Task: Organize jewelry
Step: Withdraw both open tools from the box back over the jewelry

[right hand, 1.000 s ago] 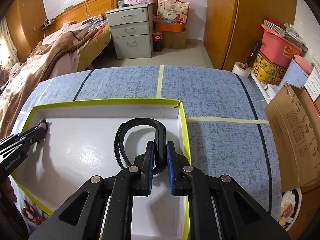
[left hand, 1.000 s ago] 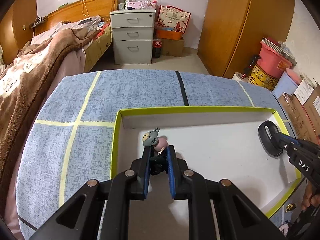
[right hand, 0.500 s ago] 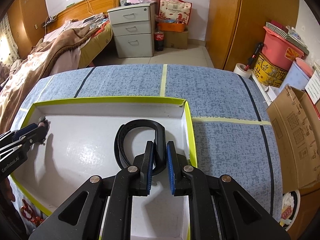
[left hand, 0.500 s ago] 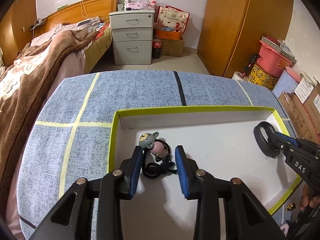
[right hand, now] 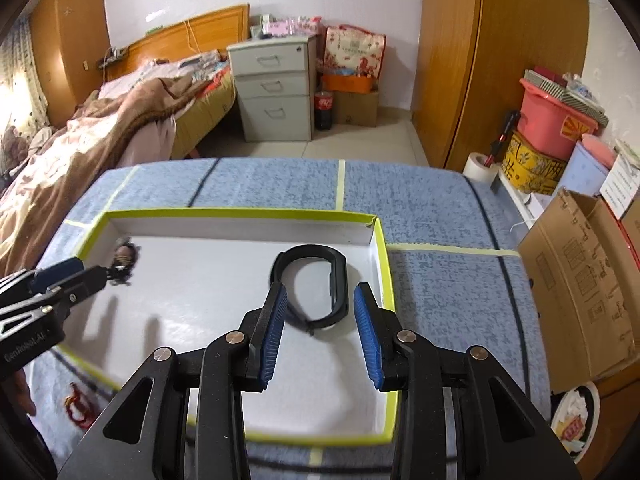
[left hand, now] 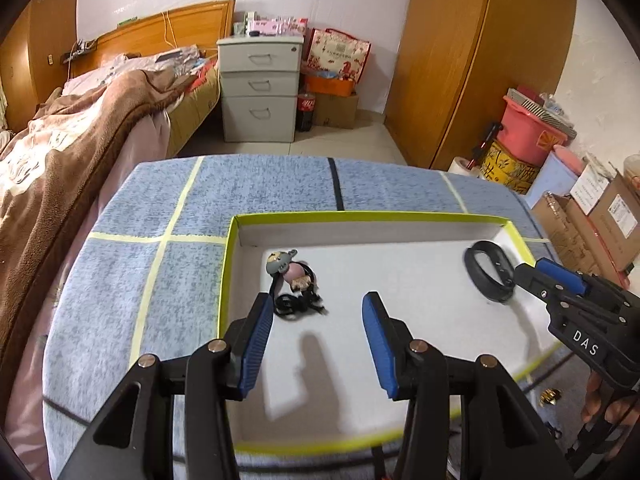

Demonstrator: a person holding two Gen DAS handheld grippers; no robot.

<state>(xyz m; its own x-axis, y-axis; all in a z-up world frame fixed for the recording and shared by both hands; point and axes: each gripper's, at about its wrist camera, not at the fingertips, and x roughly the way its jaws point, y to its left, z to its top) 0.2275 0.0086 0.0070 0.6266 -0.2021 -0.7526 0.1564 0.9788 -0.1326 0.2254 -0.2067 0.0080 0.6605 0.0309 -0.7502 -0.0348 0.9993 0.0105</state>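
A white tray with a yellow-green rim (left hand: 360,215) (right hand: 240,213) sits on the blue table. A charm with a grey and pink figure on a black cord (left hand: 294,284) lies in its far left corner; it also shows in the right wrist view (right hand: 124,258). A black wristband (right hand: 316,288) lies flat at the tray's right side, also in the left wrist view (left hand: 490,276). My left gripper (left hand: 318,320) is open and empty, just behind the charm. My right gripper (right hand: 320,316) is open and empty, its fingers either side of the wristband's near end.
A red trinket (right hand: 80,404) lies on the table by the tray's near left edge, a gold one (left hand: 550,394) by its right edge. A bed (left hand: 80,128), drawers (left hand: 260,88), wardrobe (left hand: 480,60) and cardboard boxes (right hand: 580,280) surround the table.
Both grippers opened. The left let go of the charm and drew back; the right let go of the wristband, which now lies flat in the tray.
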